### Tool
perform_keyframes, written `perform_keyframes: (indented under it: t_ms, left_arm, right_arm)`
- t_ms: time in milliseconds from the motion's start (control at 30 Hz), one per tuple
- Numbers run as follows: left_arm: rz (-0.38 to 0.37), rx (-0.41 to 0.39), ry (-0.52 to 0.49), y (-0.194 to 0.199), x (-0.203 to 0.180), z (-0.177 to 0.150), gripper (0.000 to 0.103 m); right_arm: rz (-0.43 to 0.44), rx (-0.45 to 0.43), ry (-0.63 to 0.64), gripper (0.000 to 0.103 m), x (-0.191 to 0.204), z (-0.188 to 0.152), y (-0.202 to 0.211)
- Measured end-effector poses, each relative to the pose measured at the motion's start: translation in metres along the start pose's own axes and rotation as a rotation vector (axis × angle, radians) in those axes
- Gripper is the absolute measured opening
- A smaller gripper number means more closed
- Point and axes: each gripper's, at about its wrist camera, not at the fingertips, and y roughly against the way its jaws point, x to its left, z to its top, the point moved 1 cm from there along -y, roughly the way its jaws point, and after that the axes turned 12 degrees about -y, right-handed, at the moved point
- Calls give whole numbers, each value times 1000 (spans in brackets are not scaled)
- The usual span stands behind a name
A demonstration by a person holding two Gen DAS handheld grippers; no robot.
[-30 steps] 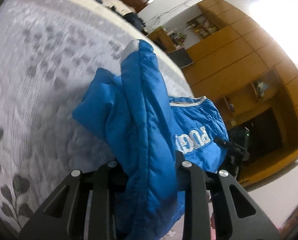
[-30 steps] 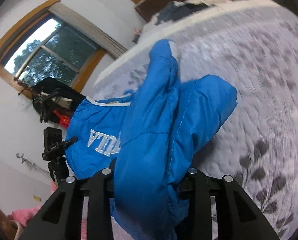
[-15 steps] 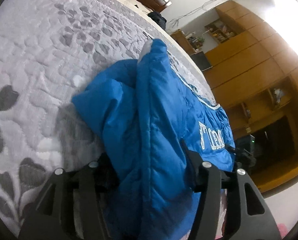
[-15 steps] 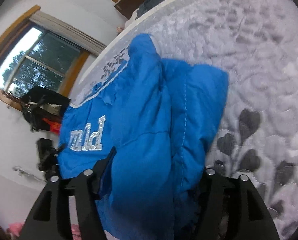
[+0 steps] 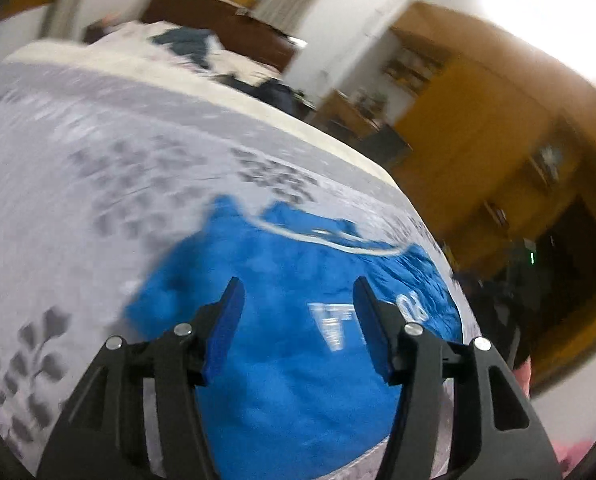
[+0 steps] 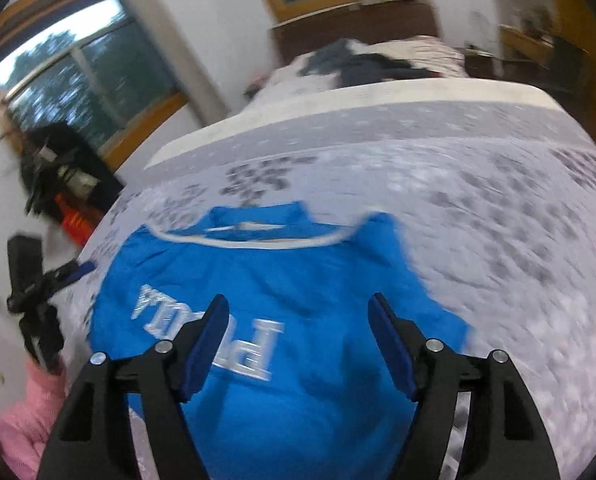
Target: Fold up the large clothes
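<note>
Fingers (image 5: 233,300) of the left gripper (image 5: 298,300) spread wide with nothing between them, hovering above the blue jacket (image 5: 289,360); same on the right gripper (image 6: 298,320), fingers (image 6: 382,320) apart and empty. Jacket lying flat on the grey patterned bed cover (image 6: 498,220), white-trimmed edge at the far side. White block lettering across the blue fabric, upside down and blurred in the right wrist view, apparently "PUMA" (image 6: 209,332); unreadable in the left.
</note>
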Motion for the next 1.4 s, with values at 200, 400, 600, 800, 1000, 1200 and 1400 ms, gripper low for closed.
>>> perform_keyframes:
  t_ms: [200,400,600,800,1000,1200,1400]
  left_arm:
    - [61,96,-22,-51,5,5,57]
    - [99,145,12,-73,36,-7,56]
    - [115,146,16,-87,49,-12,55]
    - [182,148,-13,-80,38,-10,55]
    - [230,75,-52,-48,2,-4,66]
    - [256,84,-94,-51,-44,-9,74]
    - [234,140,-102,-71,-64,-25,76]
  right_arm:
    - [-34,66,9,71,9,7,-37]
    - [-111,100,-76,68,-28,17,-73]
    - [-103,119,-98,67,-40,19,-96]
    - [-60,91,-119,67,-40,18,-78]
    - [17,12,-156,77,-48,8,-12]
    - [5,3,-185,84,-72,-9,28]
    - [18,78,-235,86,-102,-36,21]
